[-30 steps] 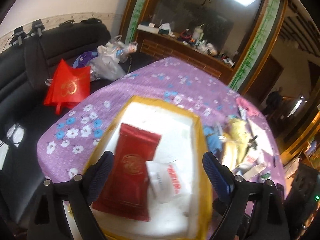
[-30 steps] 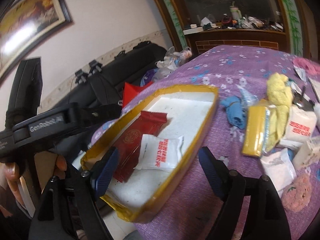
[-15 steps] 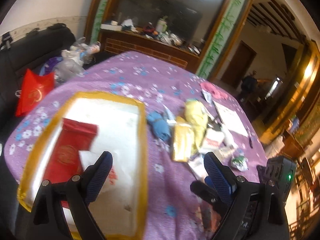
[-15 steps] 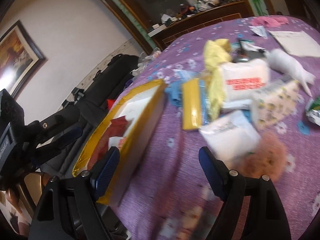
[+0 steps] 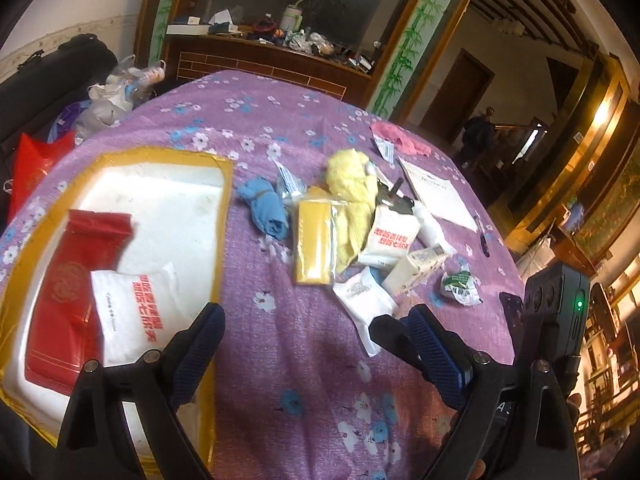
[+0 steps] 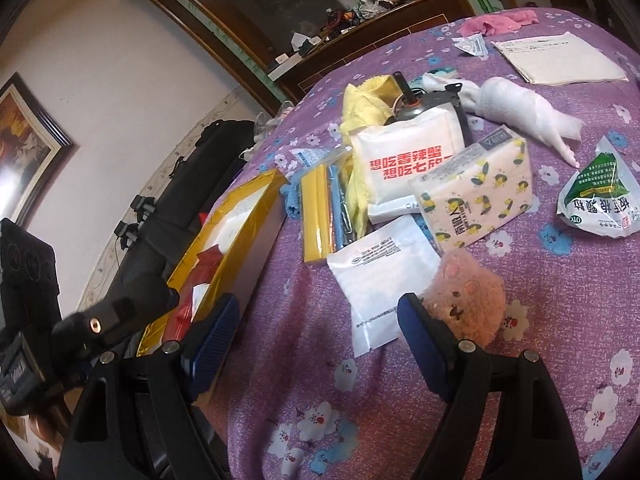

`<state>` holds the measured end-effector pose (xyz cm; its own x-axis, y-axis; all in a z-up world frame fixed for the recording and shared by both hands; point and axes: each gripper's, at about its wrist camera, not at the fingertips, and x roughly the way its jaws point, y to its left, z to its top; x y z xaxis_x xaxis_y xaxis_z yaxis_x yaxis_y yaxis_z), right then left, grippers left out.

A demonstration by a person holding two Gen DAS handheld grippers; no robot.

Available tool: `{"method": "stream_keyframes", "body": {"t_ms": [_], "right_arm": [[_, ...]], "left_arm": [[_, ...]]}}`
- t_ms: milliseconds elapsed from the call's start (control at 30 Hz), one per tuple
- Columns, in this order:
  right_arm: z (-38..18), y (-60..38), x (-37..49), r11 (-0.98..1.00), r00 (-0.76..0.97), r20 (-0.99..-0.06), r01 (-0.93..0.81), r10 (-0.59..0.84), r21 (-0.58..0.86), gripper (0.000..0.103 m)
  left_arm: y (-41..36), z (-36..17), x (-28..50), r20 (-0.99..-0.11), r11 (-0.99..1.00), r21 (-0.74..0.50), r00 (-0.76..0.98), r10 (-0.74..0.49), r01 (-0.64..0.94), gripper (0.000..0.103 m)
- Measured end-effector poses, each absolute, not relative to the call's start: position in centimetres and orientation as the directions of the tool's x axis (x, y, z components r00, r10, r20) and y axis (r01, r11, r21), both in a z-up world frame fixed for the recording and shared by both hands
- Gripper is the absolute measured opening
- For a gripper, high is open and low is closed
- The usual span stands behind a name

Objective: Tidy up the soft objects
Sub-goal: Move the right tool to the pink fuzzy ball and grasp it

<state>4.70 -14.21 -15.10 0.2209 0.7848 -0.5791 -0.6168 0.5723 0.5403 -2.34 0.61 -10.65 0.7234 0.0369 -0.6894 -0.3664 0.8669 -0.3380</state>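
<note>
A yellow-rimmed white tray (image 5: 224, 200) (image 6: 256, 196) lies on the purple flowered tablecloth, holding a red pouch (image 5: 68, 288) and a white tissue pack (image 5: 132, 304). To its right is a pile: blue cloth (image 5: 266, 208), yellow packet (image 5: 314, 248) (image 6: 314, 216), yellow cloth (image 5: 352, 184), white packs (image 6: 408, 160), lemon-print tissue pack (image 6: 476, 196), flat white sachet (image 6: 384, 272), pink plush toy (image 6: 468, 296). My left gripper (image 5: 316, 352) is open above the cloth beside the tray. My right gripper (image 6: 316, 340) is open, the plush touching its right finger.
A green-white packet (image 6: 600, 200), rolled white cloth (image 6: 524, 112), paper sheet (image 6: 560, 58) and pink cloth (image 6: 496, 24) lie farther out. A black sofa (image 6: 180, 184) with bags (image 5: 36, 160) flanks the table's left. A cluttered wooden counter (image 5: 272, 40) stands behind.
Both grippers swung right, from over the tray toward the pile of soft items. The right gripper moved closer to the pink plush and white sachet. Both stayed open.
</note>
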Motion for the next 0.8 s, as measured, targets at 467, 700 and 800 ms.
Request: {"method": "stream_keyframes", "body": {"t_ms": [467,700,800], "right_arm": [[-14.8,-16.4,6.3,0.602,0.254,-0.581,-0.58,0.773,0.548,0.081],[-13.3,-19.0,7.3,0.634,0.317,-0.569,-0.56,0.759,0.534,0.08],[-13.6,-19.3,8.0,0.688,0.365,-0.599,-0.532,0.713,0.494,0.08]], "left_arm": [[0.4,-11.5,-2.1,-0.708,0.864,-0.349,0.706,0.011,-0.364,0.095],[-0.5,-11.8,-0.7,-0.716,0.873,-0.352,0.697,-0.02,-0.337,0.095],[-1.1,-12.2,0.1,-0.727,0.88,-0.347,0.686,-0.034,-0.325,0.095]]}}
